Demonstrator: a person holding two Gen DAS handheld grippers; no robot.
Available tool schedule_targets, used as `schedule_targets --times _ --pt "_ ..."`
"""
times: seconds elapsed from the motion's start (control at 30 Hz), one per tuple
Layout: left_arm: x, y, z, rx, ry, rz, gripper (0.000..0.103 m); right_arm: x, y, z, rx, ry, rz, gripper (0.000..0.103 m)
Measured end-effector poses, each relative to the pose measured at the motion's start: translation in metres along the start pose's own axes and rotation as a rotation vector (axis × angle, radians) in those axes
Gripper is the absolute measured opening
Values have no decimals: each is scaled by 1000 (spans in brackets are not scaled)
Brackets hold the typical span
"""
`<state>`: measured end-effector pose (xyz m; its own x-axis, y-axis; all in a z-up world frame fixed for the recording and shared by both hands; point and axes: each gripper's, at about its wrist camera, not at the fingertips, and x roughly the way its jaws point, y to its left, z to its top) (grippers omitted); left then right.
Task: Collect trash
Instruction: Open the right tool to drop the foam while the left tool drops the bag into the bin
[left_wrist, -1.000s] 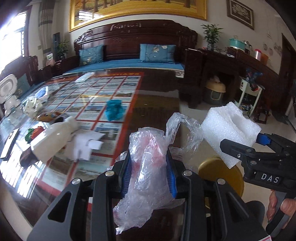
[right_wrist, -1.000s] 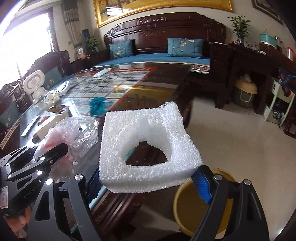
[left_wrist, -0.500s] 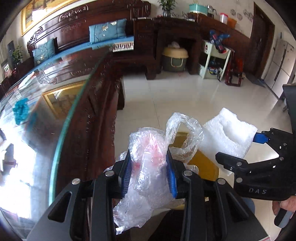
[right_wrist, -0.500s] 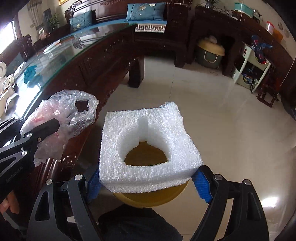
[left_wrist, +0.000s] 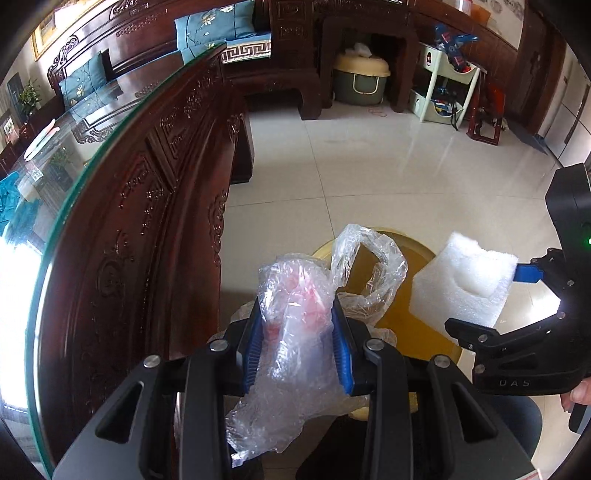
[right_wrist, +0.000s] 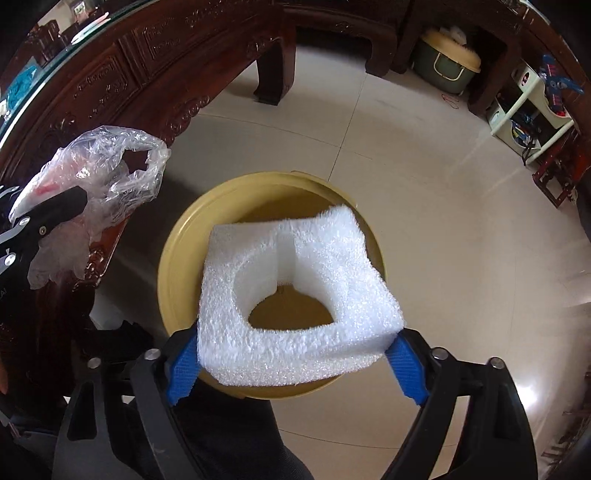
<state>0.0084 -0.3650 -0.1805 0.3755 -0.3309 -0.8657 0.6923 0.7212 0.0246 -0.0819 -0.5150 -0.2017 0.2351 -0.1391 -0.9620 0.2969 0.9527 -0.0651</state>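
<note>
Both grippers hang over the yellow bin (right_wrist: 177, 266): left gripper (left_wrist: 299, 343) pinches a crumpled plastic bag (left_wrist: 295, 325); right gripper (right_wrist: 295, 363), its jaws just widened, barely cradles the foam block (right_wrist: 295, 295).

- Pale glossy floor tiles (left_wrist: 388, 177) fill the middle, catching glare.
- A dark carved table (left_wrist: 147, 229) with a glass top runs along 9 o'clock.
- A bench with blue cushions (left_wrist: 218, 22) sits at 11 o'clock.
- A white shelf (left_wrist: 447, 92) stands at 1 o'clock.

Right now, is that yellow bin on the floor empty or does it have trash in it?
Looks empty: through the foam block's hole and around it, only the yellow bin's bare inside shows.
</note>
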Motion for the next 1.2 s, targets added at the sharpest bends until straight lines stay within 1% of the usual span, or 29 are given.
schedule_targets --times 0.2,0.47,0.63,0.8,0.87,0.9,0.93,0.97,1.0,1.2 --pt "10 -6 3 19 19 -1 34 4 -3 -1 -6 15 -3 93" --pt "26 -26 8 61 44 -27 34 2 -20 -20 -16 52 -16 93" --pt "58 -48 18 91 98 -79 34 -4 -39 -33 -4 53 -40 93" --pt "80 -74 23 110 133 -119 36 -10 -55 -46 16 58 -61 93" --pt "84 -84 22 132 147 -134 44 -11 -60 -49 21 57 -63 93" --pt "86 -90 22 146 150 -140 50 -12 -62 -51 25 56 -64 93" --pt "87 -93 20 157 152 -141 61 -12 -64 -52 27 57 -63 93" --pt "88 -96 19 168 154 -140 69 -13 -66 -53 27 57 -62 93" --pt "89 -99 18 176 155 -139 83 -13 -67 -55 28 57 -61 93" --pt "88 -99 14 175 164 -121 84 -16 -69 -58 25 54 -46 93"
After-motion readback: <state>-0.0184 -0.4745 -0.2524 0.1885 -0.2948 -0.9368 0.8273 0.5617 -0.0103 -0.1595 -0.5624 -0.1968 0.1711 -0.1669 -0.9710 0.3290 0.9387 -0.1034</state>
